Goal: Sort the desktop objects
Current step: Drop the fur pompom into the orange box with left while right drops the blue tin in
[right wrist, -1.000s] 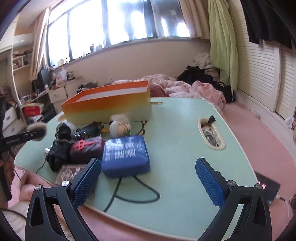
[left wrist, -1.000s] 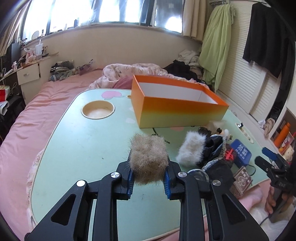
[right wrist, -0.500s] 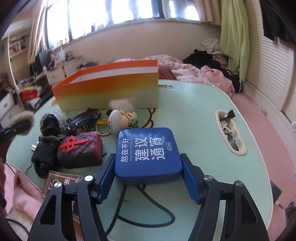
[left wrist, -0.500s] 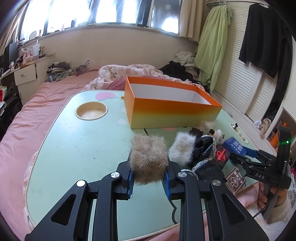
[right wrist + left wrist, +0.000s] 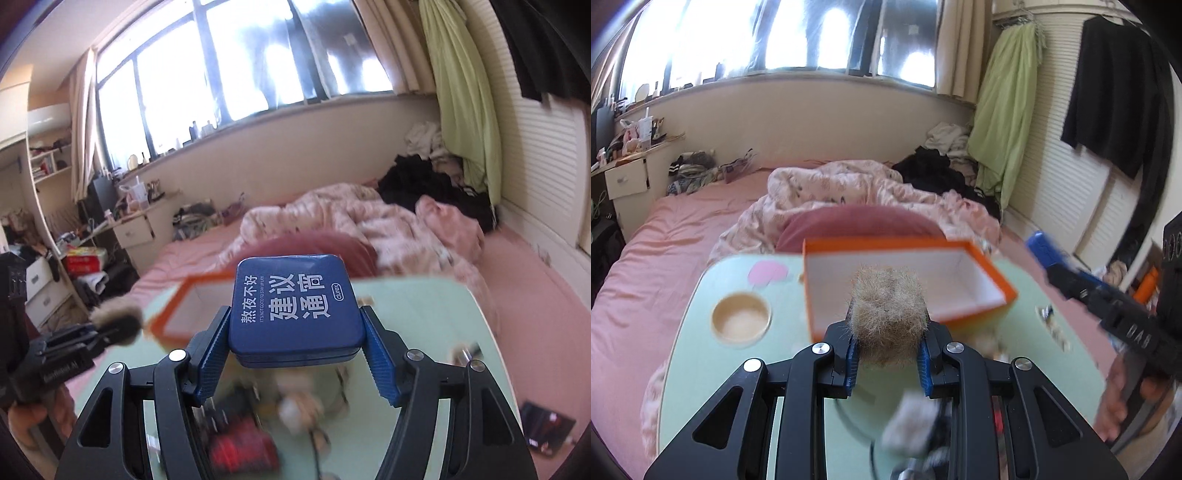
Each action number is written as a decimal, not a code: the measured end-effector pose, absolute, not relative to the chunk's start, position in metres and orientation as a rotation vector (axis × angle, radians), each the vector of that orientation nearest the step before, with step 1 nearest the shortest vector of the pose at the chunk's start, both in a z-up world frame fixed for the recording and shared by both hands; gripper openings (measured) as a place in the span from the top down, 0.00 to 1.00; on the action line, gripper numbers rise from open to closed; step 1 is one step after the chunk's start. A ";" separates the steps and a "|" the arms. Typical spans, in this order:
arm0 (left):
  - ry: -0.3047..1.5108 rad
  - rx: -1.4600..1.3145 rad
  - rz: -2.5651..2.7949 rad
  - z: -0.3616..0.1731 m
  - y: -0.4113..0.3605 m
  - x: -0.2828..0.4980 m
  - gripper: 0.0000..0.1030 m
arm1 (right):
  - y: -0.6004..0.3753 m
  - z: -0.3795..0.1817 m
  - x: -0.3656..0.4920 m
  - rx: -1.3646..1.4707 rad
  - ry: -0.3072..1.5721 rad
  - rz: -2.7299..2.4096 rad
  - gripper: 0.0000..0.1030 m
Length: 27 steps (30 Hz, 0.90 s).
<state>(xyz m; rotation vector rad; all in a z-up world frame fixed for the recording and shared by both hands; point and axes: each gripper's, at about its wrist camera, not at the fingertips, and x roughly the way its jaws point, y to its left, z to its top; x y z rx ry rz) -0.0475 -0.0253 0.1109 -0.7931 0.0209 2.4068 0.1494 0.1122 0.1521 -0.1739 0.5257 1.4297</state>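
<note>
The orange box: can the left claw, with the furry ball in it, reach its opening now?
Probably yes. The left claw holds the furry ball before the orange box, whose top is open and looks empty; nothing stands between.

Blue tin (image 5: 293, 308), frame centre: white Chinese characters "熬夜不好 建议通宵", small line "IT'S NOT GOOD TO STAY UP LATE", "durex" logo at right edge.
</note>
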 end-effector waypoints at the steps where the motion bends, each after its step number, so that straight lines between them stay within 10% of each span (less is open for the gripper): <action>1: 0.016 -0.796 2.418 0.112 -0.020 -0.053 0.74 | 0.126 0.153 0.149 -0.173 0.528 1.425 0.35; 9: 0.101 -1.069 2.381 0.057 0.026 -0.101 0.50 | 0.184 0.105 0.156 -0.263 0.764 1.410 0.33; 17: -0.069 -0.846 2.430 0.096 -0.026 -0.048 0.21 | 0.113 0.127 0.146 -0.193 0.603 1.444 0.16; 27: 0.253 -0.951 2.490 0.044 -0.084 0.025 0.18 | 0.022 0.050 0.157 -0.395 0.592 1.338 0.08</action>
